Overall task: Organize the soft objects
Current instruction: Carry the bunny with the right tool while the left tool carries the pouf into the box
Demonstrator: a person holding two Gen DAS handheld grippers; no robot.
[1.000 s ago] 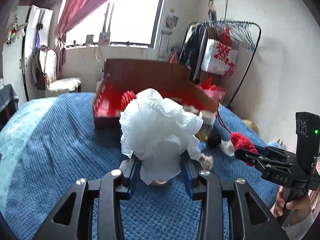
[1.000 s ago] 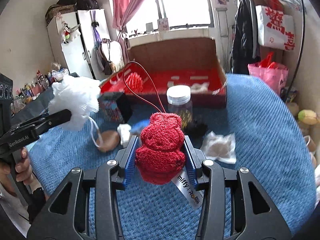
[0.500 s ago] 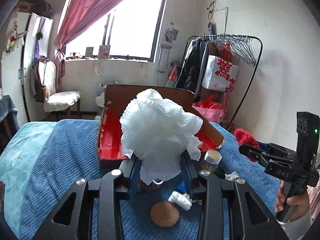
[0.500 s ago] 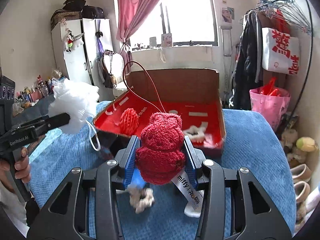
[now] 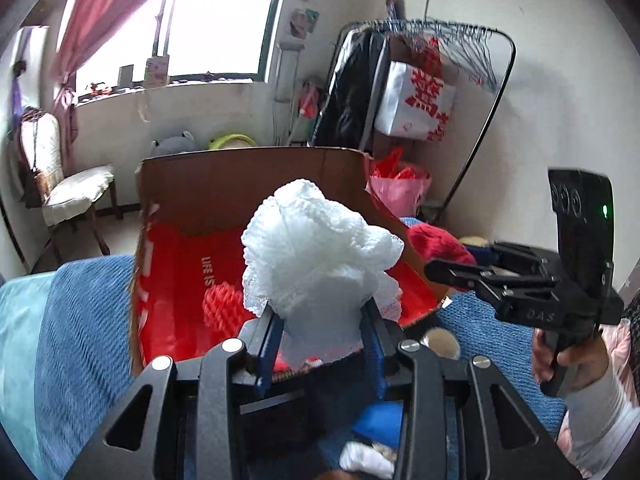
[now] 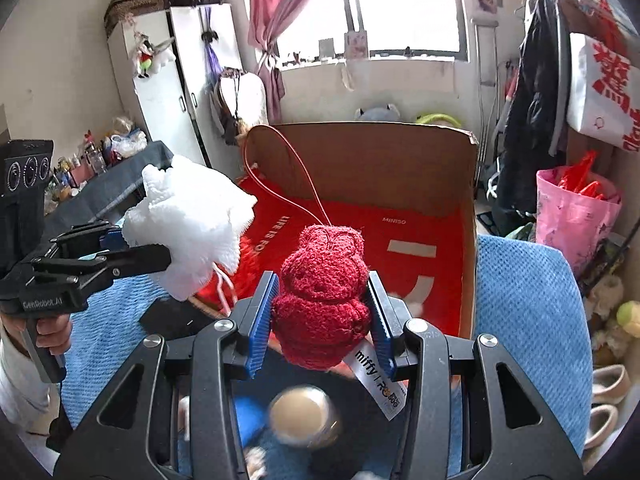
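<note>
My left gripper (image 5: 320,344) is shut on a white lacy mesh puff (image 5: 320,256), held above the near edge of the open cardboard box (image 5: 240,176) with a red lining. A red mesh ball (image 5: 220,308) lies inside that box. In the right wrist view my right gripper (image 6: 320,316) is shut on a red knitted plush (image 6: 324,288) with a thin loop cord and a white label, also over the box (image 6: 372,160). The left gripper (image 6: 132,256) with its white puff (image 6: 192,220) shows at the left there; the right gripper (image 5: 444,268) shows at the right in the left wrist view.
The box rests on a bed with a blue blanket (image 6: 528,300). Below the grippers lie a jar with a tan lid (image 6: 304,412), a blue item (image 5: 380,420) and a white scrap (image 5: 364,460). A clothes rack (image 5: 440,80), a pink bag (image 6: 572,216) and a chair (image 5: 72,192) stand around.
Both grippers have moved forward and up toward the box, each still holding its soft object. The jar and loose items now sit beneath the fingers, and the box fills more of the views.
</note>
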